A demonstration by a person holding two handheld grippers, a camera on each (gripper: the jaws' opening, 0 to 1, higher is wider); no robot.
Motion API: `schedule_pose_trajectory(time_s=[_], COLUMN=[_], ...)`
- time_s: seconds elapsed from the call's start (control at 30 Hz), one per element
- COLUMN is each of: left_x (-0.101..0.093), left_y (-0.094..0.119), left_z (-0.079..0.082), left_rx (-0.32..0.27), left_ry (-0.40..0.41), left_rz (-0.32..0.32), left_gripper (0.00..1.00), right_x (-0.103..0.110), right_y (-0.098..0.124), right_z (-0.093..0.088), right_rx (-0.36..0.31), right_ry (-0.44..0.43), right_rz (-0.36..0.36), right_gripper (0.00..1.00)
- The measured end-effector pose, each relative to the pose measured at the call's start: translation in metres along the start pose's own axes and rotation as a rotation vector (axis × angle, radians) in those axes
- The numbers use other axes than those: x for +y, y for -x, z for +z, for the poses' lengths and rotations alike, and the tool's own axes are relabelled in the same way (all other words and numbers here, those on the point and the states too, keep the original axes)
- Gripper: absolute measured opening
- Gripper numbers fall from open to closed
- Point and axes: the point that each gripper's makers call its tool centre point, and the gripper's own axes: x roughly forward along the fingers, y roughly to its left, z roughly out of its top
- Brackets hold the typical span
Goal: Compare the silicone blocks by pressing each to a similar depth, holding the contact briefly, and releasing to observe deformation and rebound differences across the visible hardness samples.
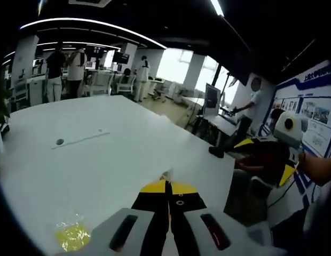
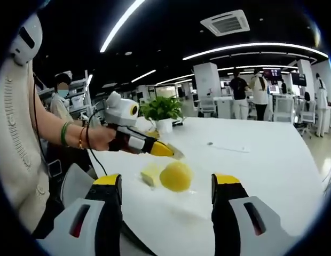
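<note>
In the right gripper view we see the right tool (image 2: 167, 186) w/ jaws spread wide, nothing between them. Beyond lies a round yellow silicone block (image 2: 176, 176) touching a paler yellow block (image 2: 151, 174), both near the white surface (image 2: 261, 165) edge closest to us. Left tool (image 1: 168, 188) is shut, tips together, a hand (image 2: 101, 137) holding it. A yellow blob (image 1: 72, 236), blurred, sits at the frame's bottom; we can't tell which block.

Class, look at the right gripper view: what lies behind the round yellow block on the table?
Directly behind the round yellow block lies a paler, flatter yellow block, partly covered by it. Further back stand a potted plant and the left gripper, jaws shut. Whether the blocks touch is hidden.
</note>
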Motion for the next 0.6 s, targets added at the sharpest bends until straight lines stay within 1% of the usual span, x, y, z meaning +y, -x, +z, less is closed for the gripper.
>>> schedule_pose_trajectory(time_s=[0.17,0.2,0.23,0.33,0.4,0.43,0.47,0.5,0.53,0.57,0.6], left_x=[0.007,0.008,0.009,0.012,0.018,0.014,0.018,0.025,0.022,0.026,0.017], left_y=[0.016,0.02,0.021,0.025,0.024,0.023,0.022,0.02,0.019,0.019,0.019], left_z=[0.018,0.023,0.03,0.035,0.03,0.021,0.02,0.019,0.01,0.01,0.005], left_rx=[-0.027,-0.033,-0.06,-0.048,-0.026,0.019,0.016,0.005,0.044,0.028,0.045], left_ry=[-0.019,-0.012,0.001,-0.003,-0.022,0.035,0.053,0.028,0.039,0.025,0.045], left_rz=[0.006,-0.001,-0.003,0.005,0.021,-0.02,-0.002,0.022,-0.001,0.03,-0.019], left_gripper=[0.0,0.0,0.0,0.0,0.0,0.0,0.0,0.0,0.0,0.0,0.0], right_x=[-0.002,-0.003,-0.004,-0.009,-0.012,-0.012,-0.011,-0.01,-0.009,-0.008,-0.008], right_y=[-0.011,-0.015,-0.017,-0.026,-0.035,-0.04,-0.044,-0.048,-0.051,-0.053,-0.057], right_z=[0.009,0.011,0.013,0.024,0.03,0.032,0.034,0.035,0.035,0.035,0.034], right_rx=[0.024,0.035,0.04,0.043,0.044,0.048,0.042,0.046,0.051,0.052,0.062], right_ry=[0.039,0.055,0.065,0.097,0.102,0.119,0.122,0.12,0.123,0.126,0.141], right_rz=[0.021,0.029,0.034,0.052,0.069,0.077,0.083,0.093,0.1,0.104,0.117], right_gripper=[0.65,0.66,0.66,0.66,0.66,0.65,0.65,0.65,0.65,0.65,0.65])
